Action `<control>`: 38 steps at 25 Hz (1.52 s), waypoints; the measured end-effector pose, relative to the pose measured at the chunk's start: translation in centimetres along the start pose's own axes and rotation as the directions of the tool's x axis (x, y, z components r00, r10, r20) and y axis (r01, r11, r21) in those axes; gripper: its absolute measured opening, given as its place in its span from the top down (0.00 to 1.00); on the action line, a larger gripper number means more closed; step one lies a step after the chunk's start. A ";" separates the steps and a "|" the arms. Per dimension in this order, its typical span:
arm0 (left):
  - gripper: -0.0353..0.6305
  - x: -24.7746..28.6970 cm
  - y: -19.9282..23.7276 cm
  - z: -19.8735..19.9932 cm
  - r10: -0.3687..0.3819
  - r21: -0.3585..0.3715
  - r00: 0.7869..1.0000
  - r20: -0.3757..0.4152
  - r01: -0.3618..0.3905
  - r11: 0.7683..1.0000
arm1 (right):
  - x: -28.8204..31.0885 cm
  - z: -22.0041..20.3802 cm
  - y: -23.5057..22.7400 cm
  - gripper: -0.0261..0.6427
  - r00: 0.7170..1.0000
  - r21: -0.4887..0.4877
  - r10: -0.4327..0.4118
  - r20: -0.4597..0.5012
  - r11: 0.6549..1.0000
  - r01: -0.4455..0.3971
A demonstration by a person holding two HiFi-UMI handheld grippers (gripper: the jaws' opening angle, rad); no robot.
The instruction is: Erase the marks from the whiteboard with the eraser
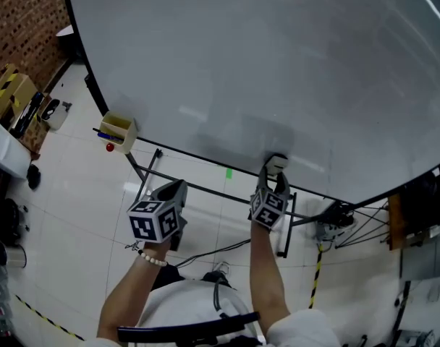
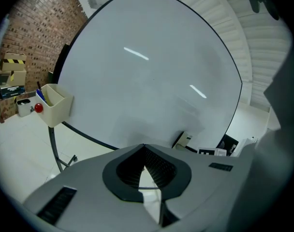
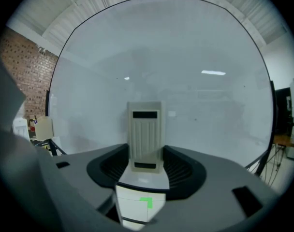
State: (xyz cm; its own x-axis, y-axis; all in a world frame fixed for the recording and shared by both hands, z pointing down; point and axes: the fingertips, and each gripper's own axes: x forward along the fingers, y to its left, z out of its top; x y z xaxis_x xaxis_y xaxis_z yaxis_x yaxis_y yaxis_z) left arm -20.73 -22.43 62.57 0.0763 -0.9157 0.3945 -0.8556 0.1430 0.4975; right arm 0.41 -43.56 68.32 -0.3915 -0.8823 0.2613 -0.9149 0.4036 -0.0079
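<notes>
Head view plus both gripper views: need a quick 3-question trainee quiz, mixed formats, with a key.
1. True or false: the left gripper holds the eraser.
2. Pick one. Where on the whiteboard is the eraser? A) near its lower edge; B) near its top edge; C) dead centre.
3. Fill in: in the head view, the cream holder hangs at the board's ____ end.
Key: 1 false; the right gripper has its jaws clamped on the eraser, and the left jaws are shut on nothing. 2 A. 3 left.
</notes>
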 end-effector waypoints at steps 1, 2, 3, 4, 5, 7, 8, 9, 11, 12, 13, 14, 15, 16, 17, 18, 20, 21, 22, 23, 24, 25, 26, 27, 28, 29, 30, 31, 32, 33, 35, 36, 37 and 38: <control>0.97 -0.4 0.7 0.2 0.001 -0.004 1.000 0.001 -0.001 1.000 | 0.2 -0.3 1.3 0.58 1.000 0.010 0.003 -0.008 1.000 -0.003; 0.97 -0.8 1.4 0.3 0.001 -0.007 1.000 0.000 -0.001 1.000 | 0.4 -0.6 2.5 0.58 1.000 0.022 0.007 -0.018 1.000 -0.007; 0.97 -1.2 2.0 0.4 0.000 -0.010 1.000 -0.002 0.000 1.000 | 0.6 -1.0 3.6 0.58 1.000 0.034 0.010 -0.027 0.999 -0.009; 0.97 -1.5 2.7 0.4 -0.001 -0.014 1.000 -0.005 0.001 1.000 | 0.8 -1.3 4.7 0.58 0.999 0.044 0.011 -0.034 0.999 -0.010; 0.97 -1.8 3.4 0.4 -0.001 -0.017 1.000 -0.008 0.001 1.000 | 1.0 -1.6 5.7 0.58 0.999 0.052 0.009 -0.038 0.999 -0.007; 0.97 -2.3 4.8 0.5 -0.002 -0.023 1.000 -0.012 0.001 1.000 | 1.2 -1.8 7.5 0.58 0.999 0.068 0.005 -0.047 0.998 -0.002; 0.97 -2.4 5.4 0.6 -0.004 -0.025 1.000 -0.014 0.003 1.000 | 1.3 -1.9 8.4 0.58 0.999 0.074 0.005 -0.050 0.997 -0.001; 0.97 -2.5 6.0 0.8 -0.006 -0.025 1.000 -0.016 0.006 1.000 | 1.5 -2.0 9.3 0.58 0.999 0.075 0.006 -0.053 0.997 -0.002; 0.97 -2.7 7.1 1.2 -0.014 -0.024 1.000 -0.021 0.014 1.000 | 2.0 -2.2 11.4 0.58 0.998 0.072 0.010 -0.057 0.997 -0.006; 0.97 -2.8 7.5 1.4 -0.019 -0.025 1.000 -0.025 0.018 1.000 | 2.2 -2.2 12.5 0.58 0.998 0.072 0.011 -0.059 0.997 -0.007; 0.97 -2.9 8.0 1.6 -0.024 -0.028 0.999 -0.029 0.023 0.999 | 2.4 -2.2 13.5 0.58 0.998 0.073 0.011 -0.061 0.997 -0.007; 0.97 -3.1 8.5 1.8 -0.028 -0.030 0.999 -0.033 0.027 0.999 | 2.5 -2.2 14.6 0.58 0.998 0.075 0.011 -0.064 0.997 -0.006; 0.97 -3.3 9.0 2.0 -0.031 -0.031 0.999 -0.037 0.030 0.999 | 2.6 -2.1 15.8 0.58 0.998 0.075 0.011 -0.067 0.997 -0.006; 0.97 -3.6 9.6 2.3 -0.033 -0.030 0.999 -0.039 0.032 0.999 | 2.7 -2.1 17.0 0.58 0.998 0.074 0.013 -0.067 0.997 -0.008; 0.97 -4.0 10.2 2.6 -0.034 -0.029 0.999 -0.041 0.033 0.999 | 2.8 -2.1 18.5 0.58 0.998 0.069 0.017 -0.067 0.998 -0.012; 0.97 -4.4 10.8 2.9 -0.035 -0.028 0.999 -0.042 0.034 0.999 | 3.0 -2.1 20.1 0.58 0.997 0.062 0.022 -0.069 0.998 -0.018; 0.97 -5.1 12.3 3.5 -0.035 -0.030 0.998 -0.044 0.034 0.999 | 3.4 -2.2 23.4 0.58 0.997 0.051 0.036 -0.075 0.998 -0.032; 0.97 -5.5 13.0 3.8 -0.035 -0.032 0.998 -0.045 0.034 0.999 | 3.7 -2.1 25.1 0.58 0.996 0.047 0.042 -0.076 0.998 -0.039; 0.97 -5.9 13.7 4.1 -0.034 -0.033 0.998 -0.046 0.032 0.999 | 3.9 -2.0 26.7 0.58 0.996 0.044 0.046 -0.076 0.998 -0.043; 0.97 -6.3 14.5 4.4 -0.032 -0.033 0.998 -0.046 0.030 0.999 | 4.1 -1.9 28.2 0.58 0.996 0.044 0.050 -0.076 0.998 -0.047; 0.97 -6.8 15.3 4.7 -0.028 -0.033 0.999 -0.045 0.027 0.999 | 4.3 -1.9 29.7 0.58 0.995 0.046 0.055 -0.077 0.998 -0.052; 0.97 -7.3 16.1 4.9 -0.024 -0.034 0.999 -0.043 0.023 0.999 | 4.4 -1.9 31.3 0.58 0.995 0.049 0.062 -0.079 0.997 -0.058; 0.97 -7.8 16.9 5.1 -0.020 -0.036 0.999 -0.041 0.019 0.999 | 4.5 -1.9 32.8 0.58 0.994 0.050 0.070 -0.082 0.997 -0.066; 0.97 -8.3 17.7 5.4 -0.017 -0.039 0.999 -0.040 0.015 0.999 | 4.6 -2.0 34.3 0.58 0.993 0.046 0.079 -0.084 0.996 -0.075; 0.97 -8.8 18.6 5.6 -0.014 -0.043 0.999 -0.039 0.012 0.999 | 4.8 -2.0 35.6 0.58 0.992 0.037 0.086 -0.088 0.996 -0.083; 0.97 -9.2 19.4 5.7 -0.011 -0.050 0.999 -0.038 0.009 0.999 | 5.0 -2.1 36.9 0.58 0.992 0.025 0.090 -0.091 0.996 -0.088; 0.97 -9.7 20.2 5.9 -0.008 -0.057 0.999 -0.037 0.006 0.998 | 5.1 -2.1 37.9 0.58 0.991 0.016 0.092 -0.095 0.996 -0.091; 0.97 -10.2 21.0 6.0 -0.005 -0.062 0.999 -0.036 0.003 0.998 | 5.3 -2.2 38.9 0.58 0.991 0.012 0.094 -0.099 0.996 -0.094; 0.97 -10.6 21.7 6.2 -0.001 -0.066 0.999 -0.034 -0.001 0.998 | 5.4 -2.2 39.8 0.58 0.990 0.011 0.097 -0.103 0.995 -0.097; 0.97 -11.0 22.4 6.3 0.002 -0.070 0.999 -0.033 -0.005 0.998 | 5.6 -2.3 40.6 0.58 0.989 0.009 0.101 -0.106 0.995 -0.101; 0.97 -11.6 23.6 6.6 0.008 -0.081 1.000 -0.029 -0.011 0.997 | 5.9 -2.1 42.2 0.58 0.988 -0.008 0.112 -0.107 0.994 -0.113; 0.97 -11.8 24.1 6.7 0.010 -0.089 1.000 -0.026 -0.013 0.996 | 6.0 -2.1 42.9 0.58 0.987 -0.024 0.117 -0.108 0.993 -0.120; 0.97 -12.0 24.5 6.9 0.013 -0.095 1.000 -0.023 -0.015 0.995 | 6.1 -2.0 43.4 0.58 0.986 -0.038 0.122 -0.111 0.991 -0.126; 0.97 -12.3 24.9 7.1 0.015 -0.099 1.000 -0.020 -0.017 0.995 | 6.2 -2.0 43.9 0.58 0.985 -0.044 0.127 -0.114 0.990 -0.133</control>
State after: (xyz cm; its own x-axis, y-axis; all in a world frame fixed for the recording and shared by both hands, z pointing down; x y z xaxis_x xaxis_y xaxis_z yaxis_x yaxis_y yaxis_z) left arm -46.60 -10.33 64.62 0.0734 -0.9059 0.4171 -0.8021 0.1950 0.5645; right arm -42.00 -30.83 71.52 -0.4907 -0.7903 0.3669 -0.8495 0.5276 0.0002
